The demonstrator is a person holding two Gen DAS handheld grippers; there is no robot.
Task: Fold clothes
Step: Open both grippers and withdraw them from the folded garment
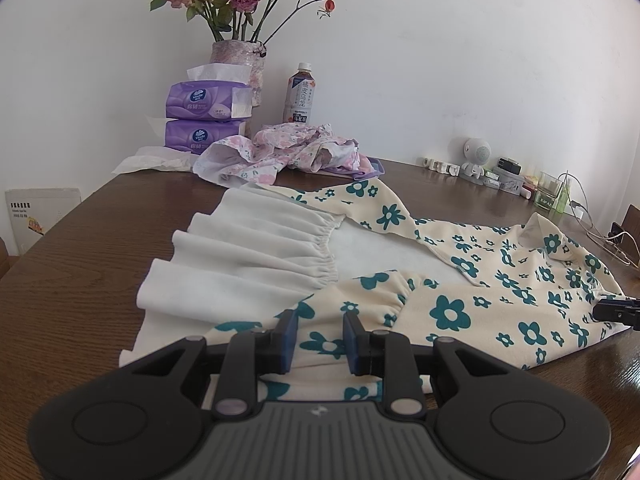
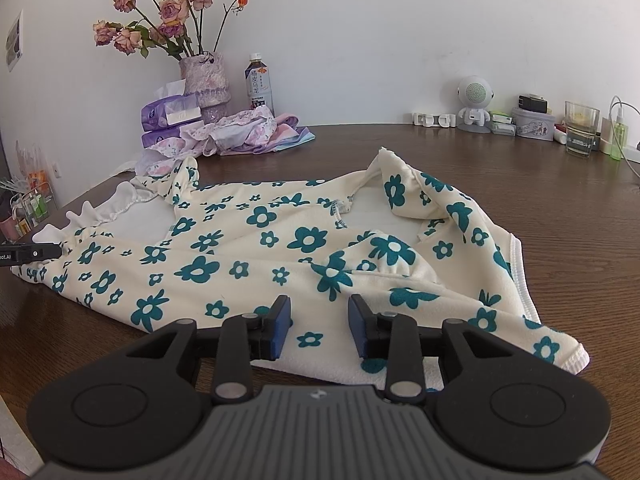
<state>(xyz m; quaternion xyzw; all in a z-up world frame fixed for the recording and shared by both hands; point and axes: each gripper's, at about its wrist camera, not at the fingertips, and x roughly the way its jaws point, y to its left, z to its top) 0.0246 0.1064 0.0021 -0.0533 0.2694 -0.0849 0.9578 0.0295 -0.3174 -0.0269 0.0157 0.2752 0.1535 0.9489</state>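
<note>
A cream garment printed with teal flowers lies spread on the brown wooden table, its white ruffled part toward the left. My left gripper hovers over the near edge of the garment, jaws apart, cloth showing under the gap but not pinched. My right gripper stands the same way over the flowered cloth near its front hem, pads apart and off the fabric. Each gripper's tip shows at the edge of the other's view: the right gripper and the left gripper.
At the back left stand a vase of dried roses, two purple tissue packs, a drink bottle and a crumpled pink floral pile. A small white robot figure, boxes, a glass and cables line the back right.
</note>
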